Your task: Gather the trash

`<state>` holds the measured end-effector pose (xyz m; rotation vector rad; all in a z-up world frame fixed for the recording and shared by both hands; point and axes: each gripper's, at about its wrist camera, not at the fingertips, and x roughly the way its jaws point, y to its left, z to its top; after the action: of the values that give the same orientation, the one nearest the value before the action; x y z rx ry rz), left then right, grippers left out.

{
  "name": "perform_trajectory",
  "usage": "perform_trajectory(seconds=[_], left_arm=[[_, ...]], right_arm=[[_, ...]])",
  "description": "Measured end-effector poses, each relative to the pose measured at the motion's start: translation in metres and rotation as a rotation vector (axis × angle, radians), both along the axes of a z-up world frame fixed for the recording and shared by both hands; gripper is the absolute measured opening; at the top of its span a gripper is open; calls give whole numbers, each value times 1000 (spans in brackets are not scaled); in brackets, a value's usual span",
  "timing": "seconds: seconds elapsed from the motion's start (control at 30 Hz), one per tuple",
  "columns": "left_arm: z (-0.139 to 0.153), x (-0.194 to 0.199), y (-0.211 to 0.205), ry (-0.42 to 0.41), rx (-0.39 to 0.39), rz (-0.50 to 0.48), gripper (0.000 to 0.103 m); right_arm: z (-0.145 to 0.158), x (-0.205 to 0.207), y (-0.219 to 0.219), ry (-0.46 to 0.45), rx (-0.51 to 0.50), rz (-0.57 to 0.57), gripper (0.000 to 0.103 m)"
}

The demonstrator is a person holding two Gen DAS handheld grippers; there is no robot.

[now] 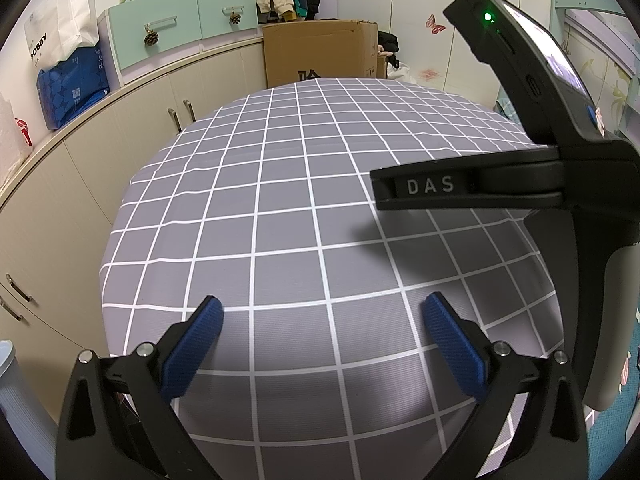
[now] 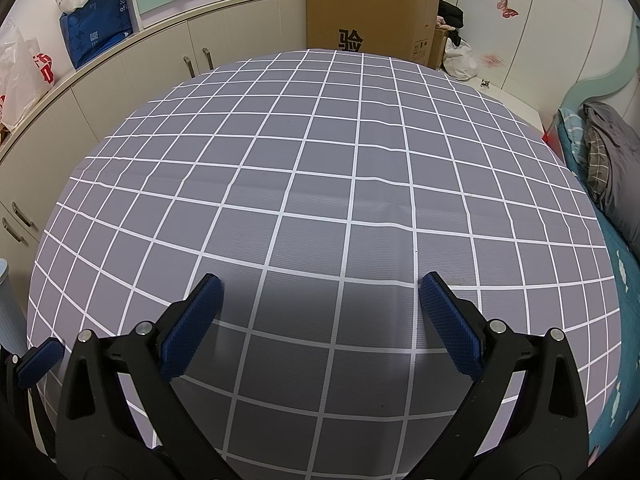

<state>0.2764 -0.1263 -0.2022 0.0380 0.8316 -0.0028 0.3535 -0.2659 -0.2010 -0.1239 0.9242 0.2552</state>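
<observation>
- I find my left gripper (image 1: 322, 308) over the near edge of the surface (image 1: 304, 184), jaws spread wide, nothing between them.
- My right gripper (image 2: 318, 286) is also over the near edge, jaws spread wide and empty; in the left wrist view its body sits above the right side of the surface.
- I cannot find any trash on the grey checked cloth in either view, so I report neither location nor long axis.
- Past the far edge stands a cardboard box (image 2: 372, 16).
- Along the left edge runs a cabinet (image 2: 120, 80) carrying a blue bag (image 2: 94, 32) and a white bag (image 1: 76, 20).
- A bed (image 2: 600, 168) lies off the right edge.
</observation>
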Motion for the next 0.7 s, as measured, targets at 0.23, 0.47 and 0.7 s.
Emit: perform_trajectory(seconds=[0.23, 0.47, 0.7], left_arm=[[0, 0, 0, 0, 0, 0, 99], [0, 0, 0, 0, 0, 0, 99], [0, 1, 0, 6, 1, 2, 99]], right_arm=[[0, 0, 0, 0, 0, 0, 97], [0, 0, 0, 0, 0, 0, 97], [0, 0, 0, 0, 0, 0, 97]])
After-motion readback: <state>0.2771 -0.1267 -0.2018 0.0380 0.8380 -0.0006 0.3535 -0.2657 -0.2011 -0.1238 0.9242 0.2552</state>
